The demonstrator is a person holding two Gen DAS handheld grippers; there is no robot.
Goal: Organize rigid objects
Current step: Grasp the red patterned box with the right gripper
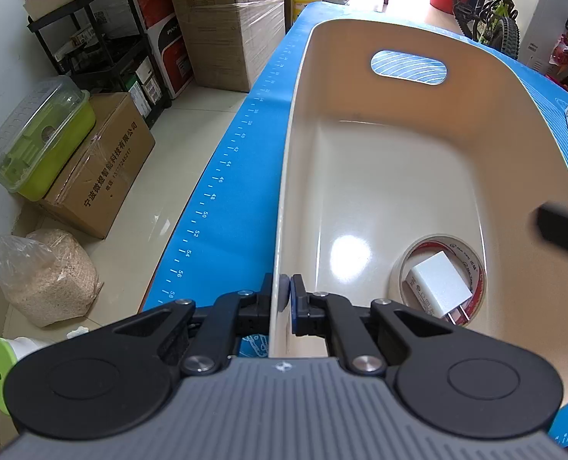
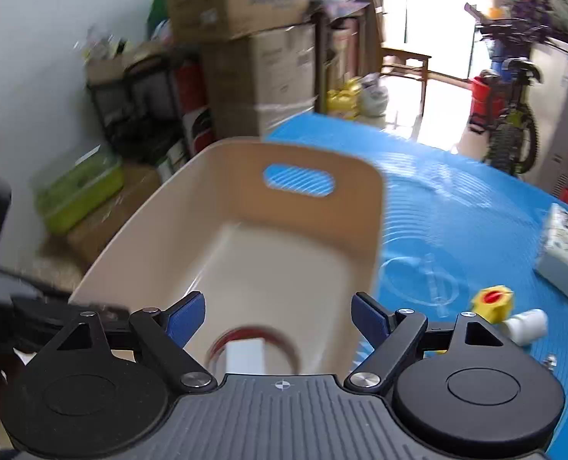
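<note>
The bin (image 1: pixel 391 191), a cream tub with a slot handle in its far wall, stands on the blue bench (image 1: pixel 237 161) near its left edge. In its near right corner lies a tape roll (image 1: pixel 471 253), flat, with a white charger (image 1: pixel 439 287) resting inside the ring, prongs toward the camera; the roll's near rim is cut off by the left gripper's body. The left gripper (image 1: pixel 285 295) has its jaws clamped on the bin's near left wall, one pad outside and one inside. The right gripper (image 2: pixel 278 316) hangs over the bin's near end with its jaws wide apart and nothing between them; in the left wrist view only a dark blurred piece of it shows at the right edge. The right wrist view is smeared, so the roll and charger there are only a red ring and a white block, half hidden by the gripper body. On the bench right of the bin lie a yellow cap (image 2: pixel 493 303), a white tube (image 2: pixel 527 326) and a printed box (image 2: pixel 563 257), the box partly cut off.
</note>
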